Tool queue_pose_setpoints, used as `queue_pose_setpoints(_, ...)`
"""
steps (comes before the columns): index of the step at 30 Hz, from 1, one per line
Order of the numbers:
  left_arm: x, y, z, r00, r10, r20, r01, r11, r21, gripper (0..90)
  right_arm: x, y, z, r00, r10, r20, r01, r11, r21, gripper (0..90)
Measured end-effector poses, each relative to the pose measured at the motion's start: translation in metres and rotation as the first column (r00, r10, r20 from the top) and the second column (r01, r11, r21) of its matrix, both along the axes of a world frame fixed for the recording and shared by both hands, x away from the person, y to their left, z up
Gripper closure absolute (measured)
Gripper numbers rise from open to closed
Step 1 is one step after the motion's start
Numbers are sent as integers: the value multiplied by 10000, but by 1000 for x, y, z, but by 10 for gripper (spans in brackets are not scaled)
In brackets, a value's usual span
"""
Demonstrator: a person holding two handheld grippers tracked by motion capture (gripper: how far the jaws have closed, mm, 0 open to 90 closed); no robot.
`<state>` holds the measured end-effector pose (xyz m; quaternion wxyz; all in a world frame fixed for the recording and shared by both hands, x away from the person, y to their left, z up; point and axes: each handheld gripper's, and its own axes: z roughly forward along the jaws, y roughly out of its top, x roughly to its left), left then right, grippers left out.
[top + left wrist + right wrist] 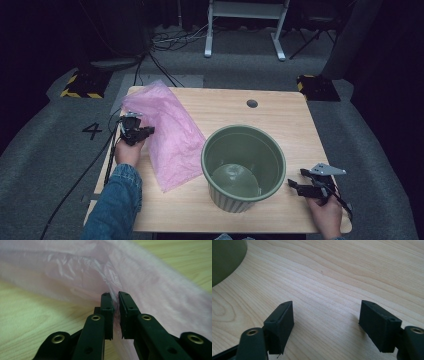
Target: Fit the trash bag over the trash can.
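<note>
1. Black jaws of the left gripper point(115, 315) clamped on a fold of the pink plastic bag point(167, 132); thin film pinched between the pads, bunched and creased above them.
2. Bag draped from that grip at the left of the desk point(280, 107), its lower corner trailing on the wood just left of the green bin point(243, 167); bin upright, empty, near the front edge.
3. Right gripper point(300, 186) resting at the near right, just beside the bin's wall, jaws apart with bare wood between them.
4. Risks, as judged:
   - Slippery film sliding out of a narrow pinch if lifted fast.
   - Only one layer caught, so the mouth stays shut when pulled.
   - Tearing if the trailing corner snags the bin's rim.
   - Light bin tipping or sliding off the near edge if dragged by the bag.
5. Desk of pale wood grain, round cable hole point(252, 103) at the far side.
6. Grey carpet point(45, 150) around, dark curtains, cables, yellow-black striped feet, white frame at the far end.
</note>
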<state>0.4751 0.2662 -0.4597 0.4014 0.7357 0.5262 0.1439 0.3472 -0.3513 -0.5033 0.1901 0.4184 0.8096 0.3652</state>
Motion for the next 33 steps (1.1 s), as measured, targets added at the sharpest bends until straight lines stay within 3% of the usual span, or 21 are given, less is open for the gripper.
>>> queue_pose_setpoints(5, -14, -8, 21, 9949, -822, 582, 825, 9966, -38, 825, 0, 0, 0, 10000, 0, 0, 0, 10000, 1, 277)
queue_pose_setpoints(9, -20, -11, 31, 9851, -1400, 1000, 1433, 9893, -276, 826, 0, 0, 0, 10000, -3, 2, 3, 10000, -5, 278)
queue_pose_setpoints(14, -25, -9, 42, 9781, -1619, 1308, 1713, 9832, -638, 830, 0, 0, 0, 10000, 0, 12, 0, 10000, 8, 283)
queue_pose_setpoints(21, -43, -6, 72, 9589, -1969, 2045, 2114, 9760, -515, 832, -1, 1, 0, 10000, 15, 15, -15, 10000, 14, 287)
queue_pose_setpoints(22, -43, -6, 72, 9589, -1969, 2045, 2114, 9760, -515, 832, -1, 1, 0, 10000, 15, 15, -15, 10000, 14, 287)
queue_pose_setpoints(23, -48, -5, 79, 9535, -2065, 2194, 2220, 9738, -483, 833, -1, 1, 0, 10000, 47, 26, -47, 10000, 17, 290)
queue_pose_setpoints(24, -48, -5, 79, 9535, -2065, 2194, 2220, 9738, -483, 832, -1, 1, 0, 10000, 47, 26, -47, 10000, 17, 290)
queue_pose_setpoints(33, -63, -2, 112, 9227, -2577, 2868, 2774, 9603, -294, 832, 0, 2, 0, 10000, 54, 10, -54, 10000, 33, 290)
